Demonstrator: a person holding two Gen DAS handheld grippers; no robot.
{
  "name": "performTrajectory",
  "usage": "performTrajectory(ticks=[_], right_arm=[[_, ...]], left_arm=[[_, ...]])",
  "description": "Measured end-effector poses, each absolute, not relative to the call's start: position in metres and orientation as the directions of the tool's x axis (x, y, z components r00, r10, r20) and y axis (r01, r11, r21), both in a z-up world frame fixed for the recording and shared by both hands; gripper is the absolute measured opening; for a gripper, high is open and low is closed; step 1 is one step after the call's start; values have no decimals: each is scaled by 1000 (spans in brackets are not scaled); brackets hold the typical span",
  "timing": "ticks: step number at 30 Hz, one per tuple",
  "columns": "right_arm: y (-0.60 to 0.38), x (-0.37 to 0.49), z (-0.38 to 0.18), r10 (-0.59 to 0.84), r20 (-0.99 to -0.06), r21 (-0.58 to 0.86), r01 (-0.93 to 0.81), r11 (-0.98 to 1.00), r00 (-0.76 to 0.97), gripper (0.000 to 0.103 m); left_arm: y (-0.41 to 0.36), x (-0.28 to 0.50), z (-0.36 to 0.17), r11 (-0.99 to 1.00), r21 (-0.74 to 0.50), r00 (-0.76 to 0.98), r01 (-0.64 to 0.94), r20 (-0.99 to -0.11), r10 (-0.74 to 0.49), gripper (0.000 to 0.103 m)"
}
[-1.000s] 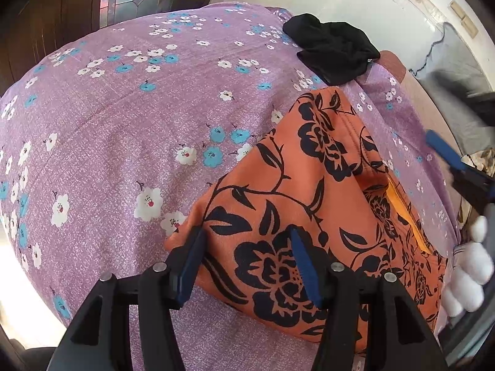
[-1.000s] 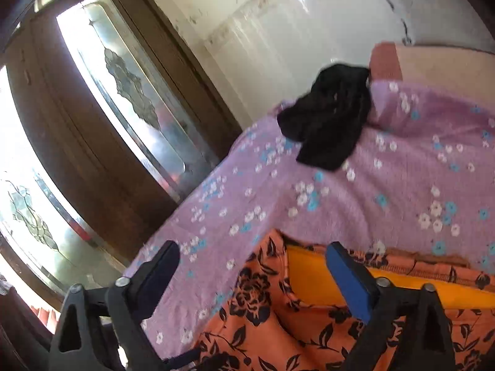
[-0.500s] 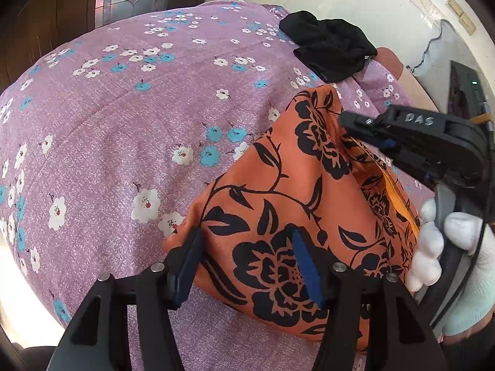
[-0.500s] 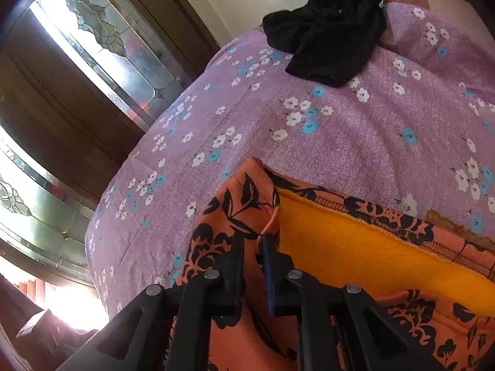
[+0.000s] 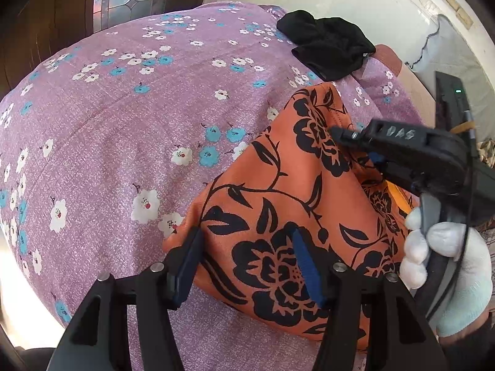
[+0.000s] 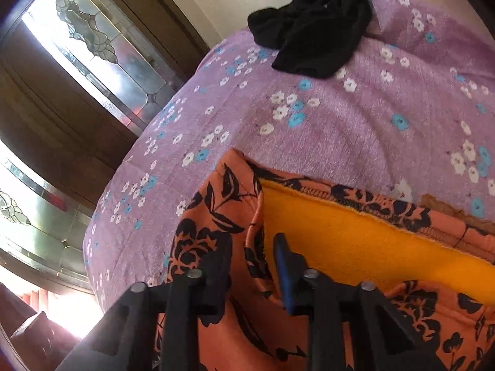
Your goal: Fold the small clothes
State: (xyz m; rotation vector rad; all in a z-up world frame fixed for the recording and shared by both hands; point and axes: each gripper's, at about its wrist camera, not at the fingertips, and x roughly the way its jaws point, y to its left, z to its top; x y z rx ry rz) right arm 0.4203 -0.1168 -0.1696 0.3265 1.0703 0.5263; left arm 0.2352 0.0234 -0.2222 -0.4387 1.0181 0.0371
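Observation:
An orange garment with black flowers (image 5: pixel 278 191) lies on the purple flowered bedspread (image 5: pixel 123 123). My left gripper (image 5: pixel 246 262) hovers open over its near corner; the blue pads (image 5: pixel 304 269) straddle the cloth without pinching it. In the right wrist view the garment's opening shows a yellow lining (image 6: pixel 355 241). My right gripper (image 6: pixel 253 247) is shut on a fold of the orange edge beside that lining. The left wrist view shows the same right gripper (image 5: pixel 340 131) coming in from the right, held by a white-gloved hand (image 5: pixel 442 266).
A crumpled black garment (image 5: pixel 328 49) lies at the far end of the bed, near the white wall (image 6: pixel 312 27). A dark wooden door with patterned glass (image 6: pixel 86 40) stands to the left. The bedspread stretches bare to the left of the orange garment.
The right gripper came down onto the garment's edge and closed on it, entering the left wrist view from the right. The left gripper stayed put, still open.

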Motion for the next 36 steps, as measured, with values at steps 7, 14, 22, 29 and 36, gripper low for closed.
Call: performTrajectory(ticks=[7,14,22,29,36], right_arm=[[-125,436,-147,452,-721,404,-211,890,526,4],[-115,475,-186,402,-776,400,-114,909,487,3],[-216,418,-122,397,-514,566,-47,823,760,4],[-241,354,-124,491,-614,525,-145,839,618,8],[-185,366,-207,436,-803,457,-50,888,407,6]], left_arm=[[24,237,-222,910,-343,531,-233,-829,-176,65],[18,241,-222,926,-299,541,-229,-830,-134,65],[17,237,-218,941,-255,565,-224,-820,-88,65],[2,228,-207,958,-205,607,-199,-794,-44,65],[-18,230,-214,979,-119,580,-168,-815,1,66]])
